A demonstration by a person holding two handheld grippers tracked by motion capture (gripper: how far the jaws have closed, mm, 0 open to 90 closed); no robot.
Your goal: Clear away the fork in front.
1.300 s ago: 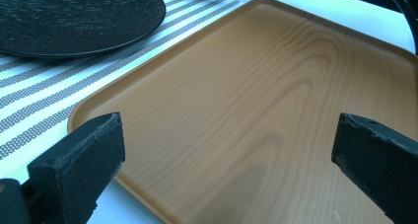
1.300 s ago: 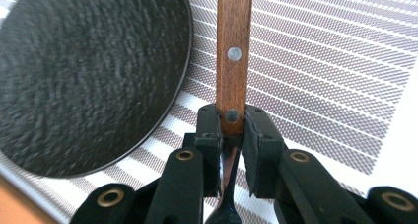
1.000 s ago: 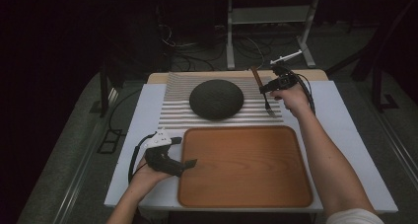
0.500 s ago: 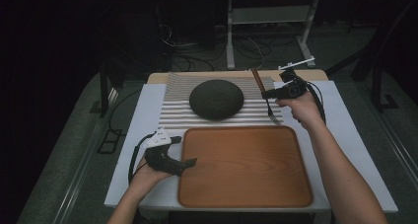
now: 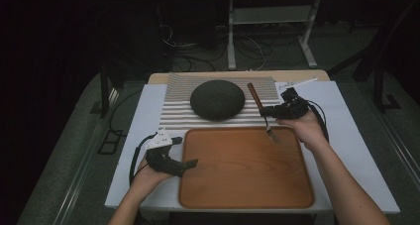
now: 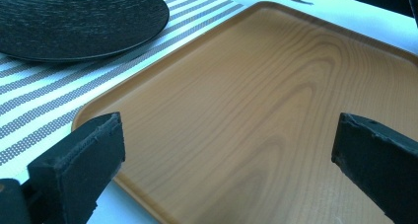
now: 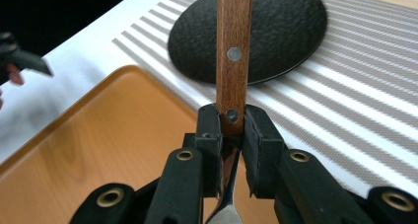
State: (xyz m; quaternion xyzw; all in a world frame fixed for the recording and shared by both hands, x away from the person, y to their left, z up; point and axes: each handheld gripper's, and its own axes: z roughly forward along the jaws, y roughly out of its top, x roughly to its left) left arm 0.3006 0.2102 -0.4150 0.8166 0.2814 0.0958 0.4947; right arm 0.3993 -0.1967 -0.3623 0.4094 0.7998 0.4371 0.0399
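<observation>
A utensil with a brown wooden handle (image 5: pixel 254 96) and a metal end is clamped in my right gripper (image 5: pixel 266 112), which is shut on the handle's lower part (image 7: pixel 233 46). The metal end hangs over the far right rim of the wooden tray (image 5: pixel 237 185). A black round plate (image 5: pixel 218 99) lies on the striped mat (image 5: pixel 178 113) behind the tray. My left gripper (image 5: pixel 193 162) sits at the tray's left edge, open, with nothing between its jaws over the tray wood (image 6: pixel 246 110).
The mat and tray lie on a white table cover (image 5: pixel 356 150). A small white object (image 5: pixel 302 82) lies at the back right. The table drops off to dark floor with cables on all sides.
My right gripper has drawn back from the mat's far right toward the tray, carrying the utensil with it. The left gripper has stayed put.
</observation>
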